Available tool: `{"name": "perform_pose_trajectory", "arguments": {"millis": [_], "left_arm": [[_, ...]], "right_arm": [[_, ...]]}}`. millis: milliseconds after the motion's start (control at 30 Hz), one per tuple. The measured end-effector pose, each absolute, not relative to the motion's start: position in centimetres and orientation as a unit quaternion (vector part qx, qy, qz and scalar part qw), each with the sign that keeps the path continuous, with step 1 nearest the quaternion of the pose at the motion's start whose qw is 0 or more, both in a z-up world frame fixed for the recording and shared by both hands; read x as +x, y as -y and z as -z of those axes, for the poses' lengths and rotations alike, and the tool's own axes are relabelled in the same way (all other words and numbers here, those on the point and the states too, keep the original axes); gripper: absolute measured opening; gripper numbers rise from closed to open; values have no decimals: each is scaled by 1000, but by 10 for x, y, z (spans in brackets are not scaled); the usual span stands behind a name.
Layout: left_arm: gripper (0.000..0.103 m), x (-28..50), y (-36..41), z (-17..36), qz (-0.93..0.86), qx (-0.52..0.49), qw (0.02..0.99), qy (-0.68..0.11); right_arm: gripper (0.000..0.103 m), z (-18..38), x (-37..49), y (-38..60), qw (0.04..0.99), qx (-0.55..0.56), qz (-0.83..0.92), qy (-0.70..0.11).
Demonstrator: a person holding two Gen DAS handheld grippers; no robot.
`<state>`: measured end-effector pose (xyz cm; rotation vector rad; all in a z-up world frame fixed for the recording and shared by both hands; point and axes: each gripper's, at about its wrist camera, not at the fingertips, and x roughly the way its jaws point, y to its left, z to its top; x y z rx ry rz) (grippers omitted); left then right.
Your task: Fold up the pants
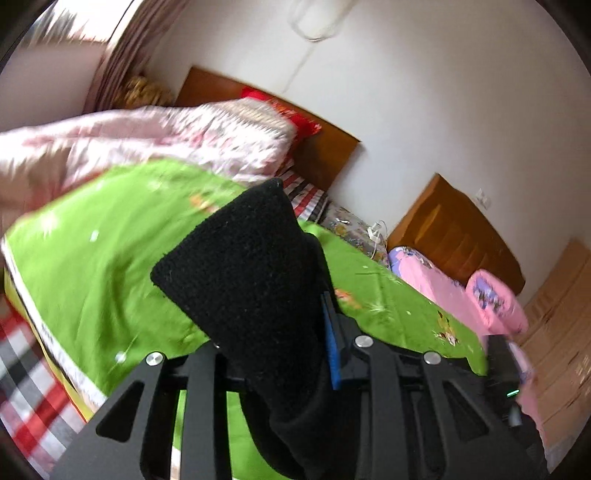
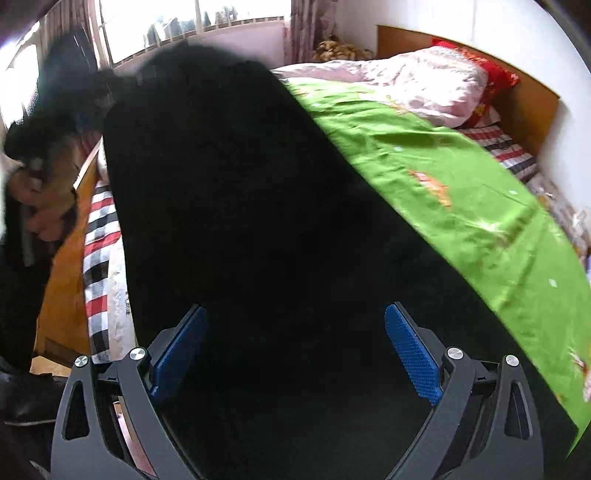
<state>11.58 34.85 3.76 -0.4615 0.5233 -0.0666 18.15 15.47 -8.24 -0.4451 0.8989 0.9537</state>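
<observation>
The black pants (image 2: 240, 206) lie stretched out along the green sheet (image 2: 461, 206) on the bed. My left gripper (image 1: 273, 332) is shut on one end of the black pants (image 1: 243, 266) and holds it raised above the green sheet (image 1: 110, 258); the cloth hides most of the fingers, with one blue pad (image 1: 330, 343) showing. My right gripper (image 2: 295, 350) is open, its blue pads (image 2: 413, 354) wide apart just over the near part of the pants, holding nothing. The left gripper and the hand on it show blurred at the far left of the right wrist view.
A pink quilt (image 1: 166, 144) and red pillow (image 1: 295, 114) lie at the wooden headboard (image 1: 325, 147). A checked sheet (image 2: 99, 236) hangs over the bed's side. A second bed with pink bedding (image 1: 461, 291) and cardboard boxes (image 1: 561, 314) stand to the right. A window (image 2: 184, 26) is behind.
</observation>
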Motion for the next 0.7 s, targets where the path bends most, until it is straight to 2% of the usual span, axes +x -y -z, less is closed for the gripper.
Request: {"name": "perform_pose_trajectory", "arguments": {"millis": [33, 167, 200, 267, 367, 533, 633, 700], "left_arm": [[28, 116, -338, -47, 33, -212, 943, -255], [28, 103, -293, -75, 61, -174, 951, -249], [28, 101, -274, -83, 75, -165, 952, -246], [19, 101, -247, -90, 101, -154, 953, -242], [19, 104, -194, -89, 122, -111, 953, -253], [19, 113, -87, -31, 168, -22, 935, -313], [19, 107, -26, 18, 192, 47, 915, -350], [21, 99, 2, 42, 171, 128, 915, -343]], "right_arm": [[98, 87, 180, -161, 775, -210, -431, -412], [95, 76, 180, -148, 799, -188, -404, -404], [95, 68, 178, -134, 811, -170, -395, -398], [95, 50, 172, -93, 840, -111, -374, -378], [96, 29, 163, -8, 880, -9, -320, -351], [97, 26, 134, 122, 915, 117, -209, -326], [97, 31, 110, 168, 919, 150, -180, -317], [97, 36, 98, 182, 920, 156, -170, -318]]}}
